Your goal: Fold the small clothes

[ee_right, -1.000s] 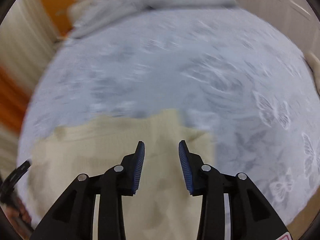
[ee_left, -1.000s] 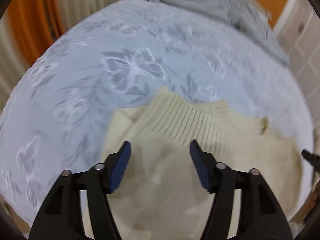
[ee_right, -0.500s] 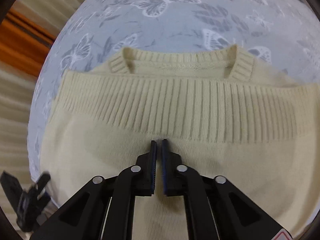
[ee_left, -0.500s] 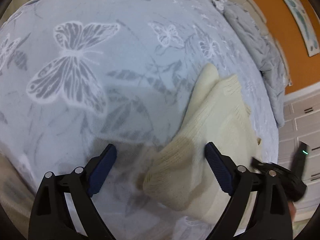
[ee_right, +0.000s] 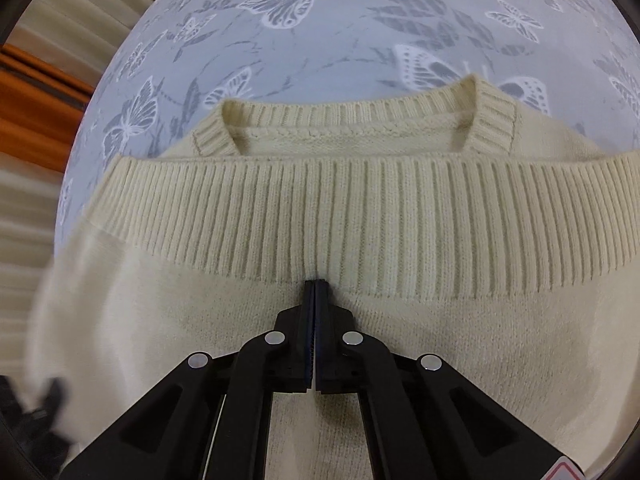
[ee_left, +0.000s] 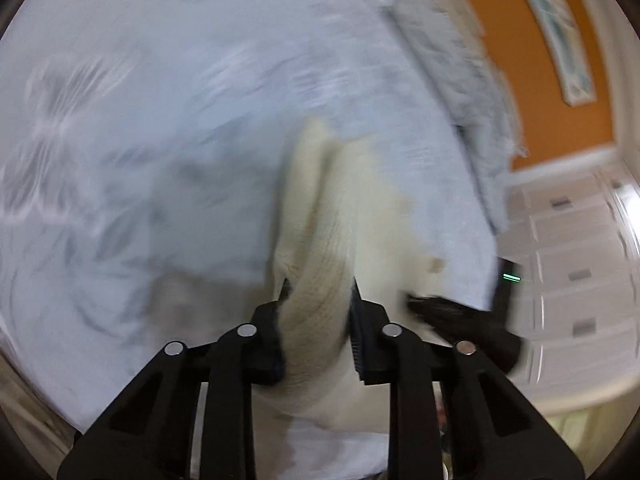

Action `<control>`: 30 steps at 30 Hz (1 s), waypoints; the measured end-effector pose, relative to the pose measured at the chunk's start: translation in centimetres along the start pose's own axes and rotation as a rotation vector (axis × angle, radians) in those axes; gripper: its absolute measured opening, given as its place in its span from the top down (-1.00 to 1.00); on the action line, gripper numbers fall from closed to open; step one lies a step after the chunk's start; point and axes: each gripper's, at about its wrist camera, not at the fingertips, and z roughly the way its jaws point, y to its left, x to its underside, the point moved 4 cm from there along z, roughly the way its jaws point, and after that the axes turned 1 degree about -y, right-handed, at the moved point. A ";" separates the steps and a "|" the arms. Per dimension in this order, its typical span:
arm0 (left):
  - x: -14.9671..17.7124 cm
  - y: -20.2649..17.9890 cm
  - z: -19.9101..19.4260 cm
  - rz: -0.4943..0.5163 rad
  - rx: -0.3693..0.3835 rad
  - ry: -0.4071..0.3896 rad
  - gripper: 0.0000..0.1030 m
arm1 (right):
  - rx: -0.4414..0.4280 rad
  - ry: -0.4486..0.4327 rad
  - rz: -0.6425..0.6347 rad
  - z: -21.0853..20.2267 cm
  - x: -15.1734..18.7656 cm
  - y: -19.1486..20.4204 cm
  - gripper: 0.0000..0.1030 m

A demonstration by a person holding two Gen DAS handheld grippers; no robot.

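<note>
light: soft, even | left view: motion-blurred | right view: sharp | edges: fisheye-bent

No legible text, label, brand, number or sign appears in either view. A red-edged sticker (ee_right: 566, 471) on the right gripper body sits at the frame's bottom edge, cropped; its content cannot be read. The wall picture (ee_left: 560, 36) is blurred.

**Operator:** What does your left gripper (ee_left: 318, 300) hold?

**Guide:** Its jaws have just been closing and now clamp a ribbed fold of the cream sweater (ee_left: 352, 208). The sweater lies on the butterfly-print bedspread (ee_left: 160, 120). Your right gripper (ee_left: 460, 316) rests on the sweater nearby. The view is blurred.
</note>
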 end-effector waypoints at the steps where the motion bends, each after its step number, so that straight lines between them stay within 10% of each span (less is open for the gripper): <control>1: 0.0 -2.5 -0.8 0.055 0.020 -0.017 0.60 | -0.010 -0.004 0.003 -0.2 0.1 -0.1 1.00; 7: 4.8 -18.2 -1.8 0.429 0.135 0.008 0.67 | -0.232 -0.203 0.070 -8.8 2.0 -4.7 0.90; 12: 13.7 -24.8 5.2 0.639 0.151 0.193 0.67 | -0.226 -0.317 0.190 -15.6 8.0 -14.7 0.69; 17: 21.0 -22.8 10.6 0.644 0.075 0.354 0.57 | -0.176 -0.314 0.269 -17.7 14.7 -21.4 0.19; 22: 22.5 -21.2 4.0 0.770 0.098 0.197 -0.63 | -0.268 -0.309 0.258 -17.2 17.3 -20.5 -0.17; 30: 19.1 -14.5 1.4 0.759 -0.151 0.138 -0.69 | -0.267 -0.231 0.140 -15.1 13.6 -12.6 -0.42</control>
